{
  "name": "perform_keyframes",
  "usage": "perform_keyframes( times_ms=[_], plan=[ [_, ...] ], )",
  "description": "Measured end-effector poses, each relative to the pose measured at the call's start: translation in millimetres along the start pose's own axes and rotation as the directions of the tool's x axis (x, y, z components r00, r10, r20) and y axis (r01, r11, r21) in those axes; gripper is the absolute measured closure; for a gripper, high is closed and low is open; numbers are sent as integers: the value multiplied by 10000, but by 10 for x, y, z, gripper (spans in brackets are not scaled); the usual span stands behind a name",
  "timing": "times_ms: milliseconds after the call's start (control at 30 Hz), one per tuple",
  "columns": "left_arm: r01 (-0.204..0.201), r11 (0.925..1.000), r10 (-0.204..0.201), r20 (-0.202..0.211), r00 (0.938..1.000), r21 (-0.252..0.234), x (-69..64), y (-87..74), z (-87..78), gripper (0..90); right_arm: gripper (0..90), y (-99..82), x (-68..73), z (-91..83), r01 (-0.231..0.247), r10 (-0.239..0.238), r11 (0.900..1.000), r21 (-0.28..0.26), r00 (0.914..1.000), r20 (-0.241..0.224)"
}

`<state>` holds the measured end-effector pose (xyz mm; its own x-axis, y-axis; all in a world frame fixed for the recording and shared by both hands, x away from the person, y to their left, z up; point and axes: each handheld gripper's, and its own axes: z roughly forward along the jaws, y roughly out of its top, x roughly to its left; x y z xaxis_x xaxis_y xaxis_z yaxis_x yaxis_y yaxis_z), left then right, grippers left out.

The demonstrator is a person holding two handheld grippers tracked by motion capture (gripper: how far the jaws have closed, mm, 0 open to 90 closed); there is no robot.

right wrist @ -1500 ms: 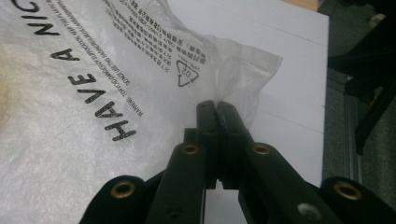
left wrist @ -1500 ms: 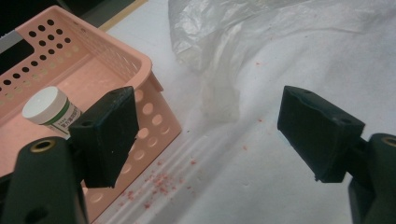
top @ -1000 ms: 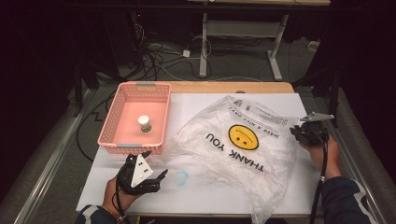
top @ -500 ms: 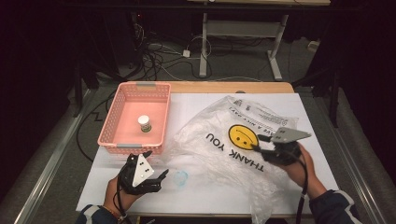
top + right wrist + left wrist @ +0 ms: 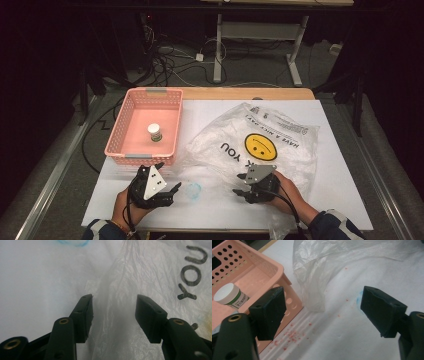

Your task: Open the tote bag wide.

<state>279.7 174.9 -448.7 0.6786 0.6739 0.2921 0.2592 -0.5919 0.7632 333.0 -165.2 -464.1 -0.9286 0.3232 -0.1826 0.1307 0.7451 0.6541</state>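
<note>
Right tongs (image 5: 244, 185) sit low over the near edge of the plastic bag (image 5: 260, 145), about half spread, jaws just been opening; in the right gripper view a raised crease of bag film (image 5: 113, 315) runs up between the two jaws, but the pads aren't pressing on it, so nothing is gripped. Left tongs (image 5: 167, 187) are spread wide and hold nothing, parked on the near left of the bench (image 5: 345, 185), just in front of the pink basket (image 5: 125, 156). In the left gripper view the left jaw sits right by the basket's near corner (image 5: 287, 287), and the bag's loose edge (image 5: 314, 290) hangs down between the jaws farther off, not touched. The bag lies flat and crumpled across the middle-right of the bench's white sheet, printed face up with a yellow smiley (image 5: 260, 146) and "THANK YOU" lettering reading upside down from the person's side; its left edge is near the basket's right wall, can't tell if touching. A small white-capped jar (image 5: 154, 132) stands upright inside the basket, roughly central. Faint blue ring mark (image 5: 193, 190) on the sheet between the two tongs. Red crumbs (image 5: 292, 333) are scattered on the sheet by the basket corner.
</note>
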Motion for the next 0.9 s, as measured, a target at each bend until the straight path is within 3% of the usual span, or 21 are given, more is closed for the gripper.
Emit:
perform_keyframes(
  times_ms=[100,200,233,267,400,700,900],
  plan=[
    [-7,10000,7,-10,10000,12,2,0,1,195,534,-20,-22,60,-83,84,9998,182,10000,-25],
    [10,10000,-10,-38,10000,41,5,-2,1,195,685,-27,-54,65,-263,269,9994,204,9991,-335],
    [0,10000,0,-44,10000,51,5,-3,2,195,685,-27,-54,65,-263,269,9994,204,9991,-335],
    [-11,10000,12,-47,10000,56,3,-3,3,195,775,-24,-60,61,-322,336,9991,282,9981,-514],
    [-42,10000,42,-23,10000,76,-2,-1,6,195,900,-15,-66,47,-463,478,9985,303,9976,-502],
    [-49,10000,49,-179,9998,10,7,4,-8,194,900,60,-104,-158,-786,787,9957,-493,9969,0],
    [76,9999,-80,-225,9997,-146,39,-2,-32,192,900,130,-196,-334,-850,977,9880,-1291,9907,952]
  ],
)
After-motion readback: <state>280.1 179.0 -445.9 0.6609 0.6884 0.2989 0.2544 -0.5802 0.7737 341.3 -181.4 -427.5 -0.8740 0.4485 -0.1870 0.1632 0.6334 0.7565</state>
